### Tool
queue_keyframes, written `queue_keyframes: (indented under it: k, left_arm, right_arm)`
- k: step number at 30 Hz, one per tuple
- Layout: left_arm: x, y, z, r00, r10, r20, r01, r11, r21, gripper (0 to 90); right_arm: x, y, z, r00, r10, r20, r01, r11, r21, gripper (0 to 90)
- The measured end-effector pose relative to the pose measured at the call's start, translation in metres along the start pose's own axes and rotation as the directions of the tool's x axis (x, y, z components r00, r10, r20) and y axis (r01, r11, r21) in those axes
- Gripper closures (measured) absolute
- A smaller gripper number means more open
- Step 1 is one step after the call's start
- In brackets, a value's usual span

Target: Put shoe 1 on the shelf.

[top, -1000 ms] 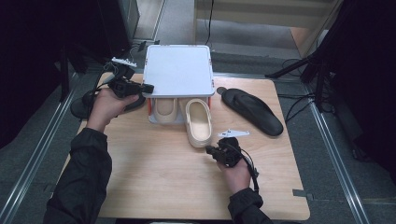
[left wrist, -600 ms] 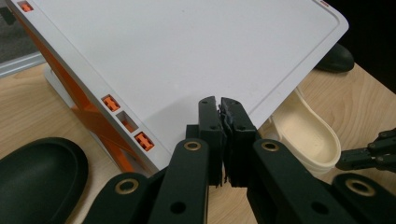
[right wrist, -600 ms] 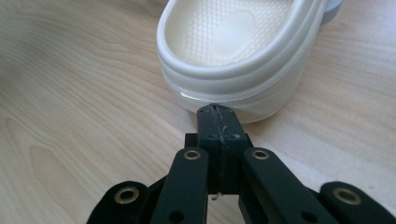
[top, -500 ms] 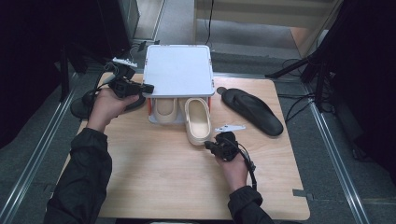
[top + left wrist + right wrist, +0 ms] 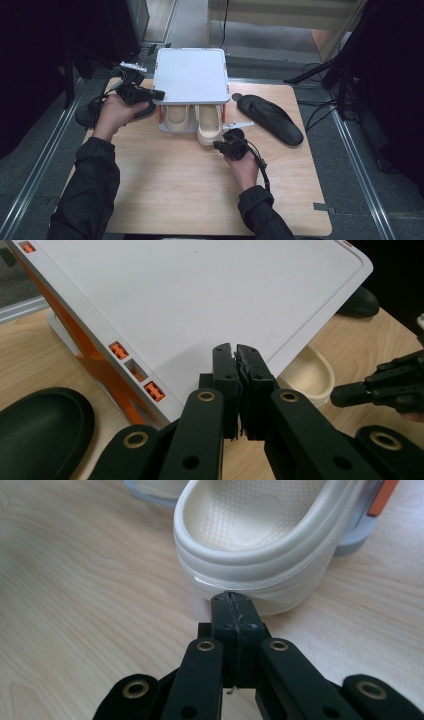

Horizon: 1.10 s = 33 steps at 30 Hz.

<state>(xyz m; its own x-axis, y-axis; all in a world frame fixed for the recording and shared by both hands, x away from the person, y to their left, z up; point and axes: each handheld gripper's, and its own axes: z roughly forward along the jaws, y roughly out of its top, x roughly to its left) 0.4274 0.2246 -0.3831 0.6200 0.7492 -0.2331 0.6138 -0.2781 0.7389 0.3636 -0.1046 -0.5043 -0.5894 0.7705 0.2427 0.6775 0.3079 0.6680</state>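
Observation:
A white shelf rack point(image 5: 190, 75) with orange side braces stands at the table's far edge. Two cream slippers lie under it, the left one point(image 5: 175, 117) deep inside and the right one point(image 5: 209, 127) with its heel sticking out. My right gripper point(image 5: 220, 145) is shut, and its tips point(image 5: 232, 597) rest against the heel of that cream slipper point(image 5: 260, 530). My left gripper point(image 5: 150, 94) is shut with nothing in it and sits at the rack's left edge. In the left gripper view its jaws point(image 5: 235, 347) lie over the white top point(image 5: 200, 300).
A black slipper point(image 5: 270, 117) lies on the table right of the rack. Another black slipper point(image 5: 90, 112) hangs off the table's left edge beneath my left hand. The wooden table point(image 5: 175, 190) runs wide in front of the rack.
My right gripper has moved forward and left against the right cream slipper's heel, and the slipper has slid farther under the rack. The left hand has stayed put.

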Motion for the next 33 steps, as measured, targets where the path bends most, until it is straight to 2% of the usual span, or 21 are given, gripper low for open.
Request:
queue_keyframes:
  k: [5, 11, 14, 22, 33]
  left_arm:
    - [0.000, 0.000, 0.000, 1.0000, 0.000, 0.001, 0.000, 1.0000, -0.001, 87.9]
    - [0.000, 0.000, 0.000, 1.0000, 0.000, 0.003, 0.000, 1.0000, -0.001, 87.9]
    - [0.000, 0.000, 0.000, 1.0000, -0.002, 0.002, 0.002, 1.0000, -0.001, 87.9]
    - [0.000, 0.000, -0.001, 1.0000, 0.001, -0.002, -0.001, 1.0000, -0.003, 87.0]
    - [0.003, -0.003, -0.004, 1.0000, -0.007, 0.005, 0.007, 0.9999, -0.014, 86.6]
  right_arm:
    - [-0.002, 0.010, 0.009, 0.9999, 0.015, -0.001, -0.015, 1.000, 0.003, 90.0]
    - [-0.002, 0.020, 0.019, 0.9998, 0.009, 0.015, -0.009, 1.000, 0.010, 90.0]
    - [-0.002, 0.024, 0.025, 0.9994, 0.022, 0.028, -0.022, 1.000, 0.008, 90.0]
    - [-0.002, 0.030, 0.035, 0.9983, 0.048, 0.033, -0.047, 0.999, -0.023, 90.0]
    - [-0.002, 0.034, 0.041, 0.9977, 0.061, 0.031, -0.060, 0.998, -0.030, 89.2]
